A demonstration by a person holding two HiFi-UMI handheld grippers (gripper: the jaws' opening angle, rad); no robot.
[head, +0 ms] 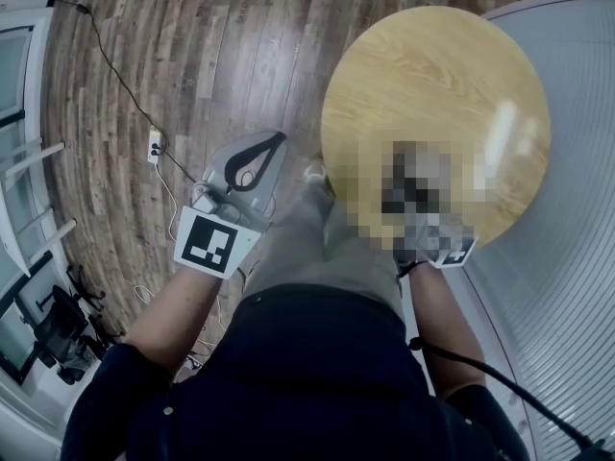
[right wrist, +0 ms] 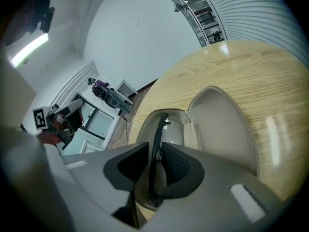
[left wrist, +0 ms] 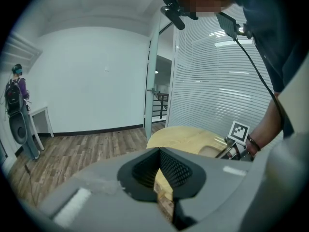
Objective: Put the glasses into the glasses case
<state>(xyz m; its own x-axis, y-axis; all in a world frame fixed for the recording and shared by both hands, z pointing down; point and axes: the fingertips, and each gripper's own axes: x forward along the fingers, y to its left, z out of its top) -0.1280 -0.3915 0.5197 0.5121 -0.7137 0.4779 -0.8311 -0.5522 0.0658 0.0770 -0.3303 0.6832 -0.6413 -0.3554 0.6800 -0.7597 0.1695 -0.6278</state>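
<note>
Two grippers, both w/ jaws apart; nearest, in the right gripper view, the right gripper [right wrist: 153,164] hangs low over the glasses case [right wrist: 221,124], its pads spread either side of the glasses [right wrist: 158,132] and, as far as shows, not pressing on them; the glasses, dark-framed w/ a clear lens showing, lie lengthways in the case's lower half, the frame running up between the pads; the case is open, beige inside, its lid swung back to the right of the lower half in that view; it sits on the round wooden table [right wrist: 241,66], toward the edge nearest the person; the left gripper [left wrist: 159,174] is off the table to the left, above the wood floor [head: 192,65], jaws parted by a narrow gap w/ nothing between them, only table edge and floorboards seen through it; further out on the floor lies a white power strip [head: 154,146] w/ a dark cable running from it; beyond the table, slatted blinds [left wrist: 212,76]; farthest, by the white wall [left wrist: 91,76], a person [left wrist: 17,95] w/ a backpack stands.
</note>
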